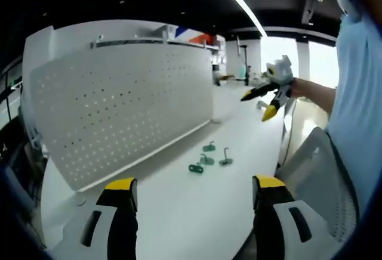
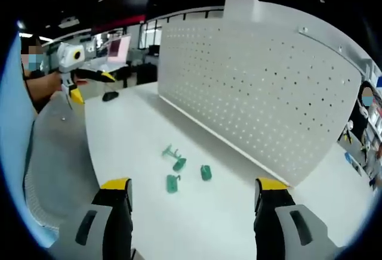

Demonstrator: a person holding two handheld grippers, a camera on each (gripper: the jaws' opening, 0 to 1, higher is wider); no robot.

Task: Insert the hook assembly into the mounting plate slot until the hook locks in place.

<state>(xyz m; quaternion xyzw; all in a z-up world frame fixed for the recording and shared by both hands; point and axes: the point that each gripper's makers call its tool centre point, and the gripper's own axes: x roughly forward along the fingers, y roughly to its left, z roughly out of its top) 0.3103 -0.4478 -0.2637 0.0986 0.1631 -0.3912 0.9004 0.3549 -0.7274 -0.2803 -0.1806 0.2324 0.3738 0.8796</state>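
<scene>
Both grippers were held above a white table (image 1: 197, 212) before any contact had been made, the job judged to be at its opening reach. The left gripper (image 1: 195, 195) was seen with jaws spread wide and nothing between them; the right gripper (image 2: 194, 195) was likewise spread and empty. The green hook parts (image 1: 208, 158) were scattered on the tabletop ahead of the left gripper's jaws and well apart from them; in the right gripper view the same green hook parts (image 2: 179, 167) lay just beyond the jaw tips, slightly toward the left jaw. The white pegboard (image 2: 262, 87), taken to be the mounting plate, was stood upright beyond the parts. A descent onto one hook piece was judged to be called for next, with the jaws closed across its body before it could be carried to a slot.
</scene>
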